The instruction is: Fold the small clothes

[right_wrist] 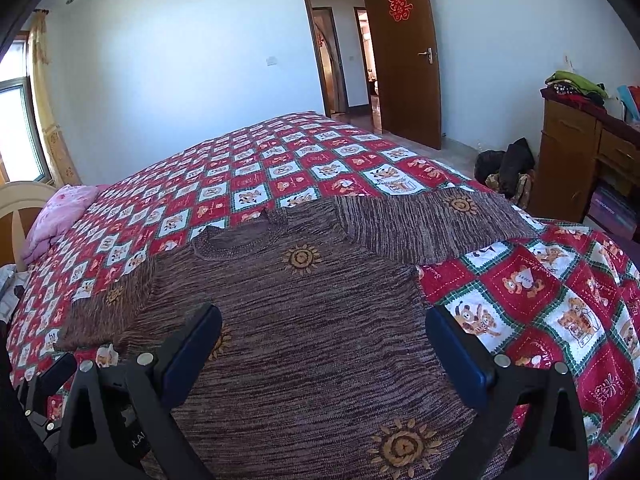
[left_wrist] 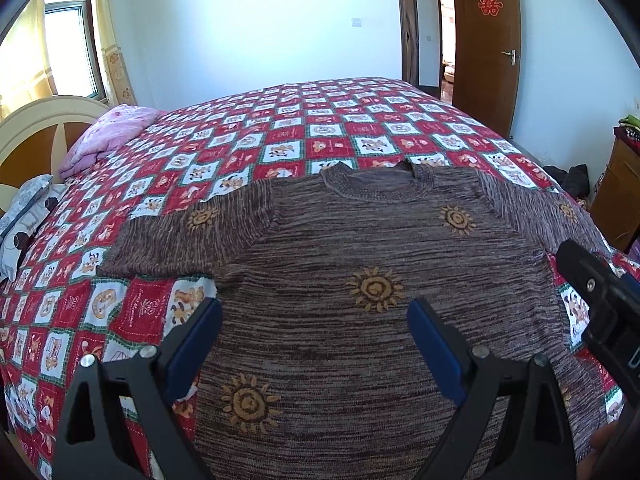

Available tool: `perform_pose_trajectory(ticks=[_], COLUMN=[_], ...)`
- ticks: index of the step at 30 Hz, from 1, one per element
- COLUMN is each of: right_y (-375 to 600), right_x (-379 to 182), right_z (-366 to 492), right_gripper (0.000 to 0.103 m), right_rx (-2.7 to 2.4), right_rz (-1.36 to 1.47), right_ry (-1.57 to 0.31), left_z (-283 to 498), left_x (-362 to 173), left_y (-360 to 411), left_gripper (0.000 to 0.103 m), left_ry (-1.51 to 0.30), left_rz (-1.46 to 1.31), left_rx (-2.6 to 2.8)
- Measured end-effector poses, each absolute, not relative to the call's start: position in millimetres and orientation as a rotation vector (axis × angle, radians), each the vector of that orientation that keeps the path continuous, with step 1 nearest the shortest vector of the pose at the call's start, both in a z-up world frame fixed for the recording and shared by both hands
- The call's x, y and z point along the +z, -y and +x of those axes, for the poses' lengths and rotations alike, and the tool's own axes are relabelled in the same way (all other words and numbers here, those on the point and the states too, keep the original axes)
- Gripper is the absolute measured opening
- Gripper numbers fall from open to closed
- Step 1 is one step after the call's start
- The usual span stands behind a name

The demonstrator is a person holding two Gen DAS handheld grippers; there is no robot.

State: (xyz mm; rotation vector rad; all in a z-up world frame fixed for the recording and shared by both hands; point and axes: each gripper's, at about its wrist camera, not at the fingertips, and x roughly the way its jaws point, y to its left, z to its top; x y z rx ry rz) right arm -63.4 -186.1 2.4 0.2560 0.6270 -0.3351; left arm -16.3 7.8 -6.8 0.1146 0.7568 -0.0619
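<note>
Fingers of the left gripper (left_wrist: pixel 314 344) stand wide and empty at the frame's bottom, over the sweater (left_wrist: pixel 360 280), which lies flat mid-frame on the bedspread (left_wrist: pixel 120 312). The right gripper (right_wrist: pixel 324 348) is equally spread, holding nothing. The knit looks soft, limp and fairly thick; I would pinch each sleeve (right_wrist: pixel 420 224) at its cuff.

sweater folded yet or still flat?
Spread flat. The sweater lies face up on the bedspread, both sleeves out to the sides, collar showing, no fold made.
</note>
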Motion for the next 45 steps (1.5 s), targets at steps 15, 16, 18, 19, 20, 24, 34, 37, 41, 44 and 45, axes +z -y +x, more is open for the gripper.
perform_pose_trajectory(ticks=[15, 16, 18, 19, 20, 24, 34, 37, 41, 44, 45], right_y=[187.2, 187.3, 187.4, 187.2, 187.1, 187.1, 186.2, 186.7, 186.3, 185.7, 185.4], right_x=[1.2, 1.0, 1.0, 1.2, 0.8, 0.3, -1.7, -1.5, -2.2, -2.8, -3.5], right_z=[-63.4, -63.4, -63.4, -63.5, -63.6, -63.7, -64.4, -63.5, -64.1, -64.1, -64.2], right_gripper=[0.102, 0.102, 0.102, 0.102, 0.102, 0.102, 0.102, 0.102, 0.102, 0.102, 0.102], right_rx=[-0.334, -0.335, -0.334, -0.334, -0.334, -0.335, -0.334, -0.333, -0.332, -0.332, -0.332], right_rz=[0.264, 0.263, 0.266, 0.267, 0.269, 0.269, 0.272, 0.272, 0.272, 0.271, 0.271], right_ry=[-0.634, -0.634, -0.636, -0.635, -0.636, -0.637, -0.638, -0.638, -0.640, -0.642, -0.643], left_z=[-18.3, -18.4, -17.8, -17.8, -17.6, -17.5, -17.7, -17.5, -17.2, -16.7, -16.1], left_x=[-8.4, -8.5, -9.1, -9.4, -9.6, -9.9, -11.5, -11.9, -12.0, -13.0, -13.8], left_y=[-5.0, -5.0, -4.7, -4.5, -4.6, -4.4, -4.2, -3.5, -3.5, -3.4, -3.3], left_gripper=[0.096, 0.096, 0.096, 0.096, 0.096, 0.096, 0.096, 0.096, 0.096, 0.096, 0.096], left_ry=[-0.765, -0.766, -0.769, -0.771, -0.772, -0.774, -0.780, -0.783, -0.783, -0.786, -0.789], left_rz=[0.117, 0.117, 0.115, 0.115, 0.114, 0.113, 0.110, 0.111, 0.110, 0.112, 0.112], left_rx=[-0.061, -0.060, -0.060, -0.060, -0.060, -0.062, -0.062, -0.061, -0.062, -0.062, -0.063])
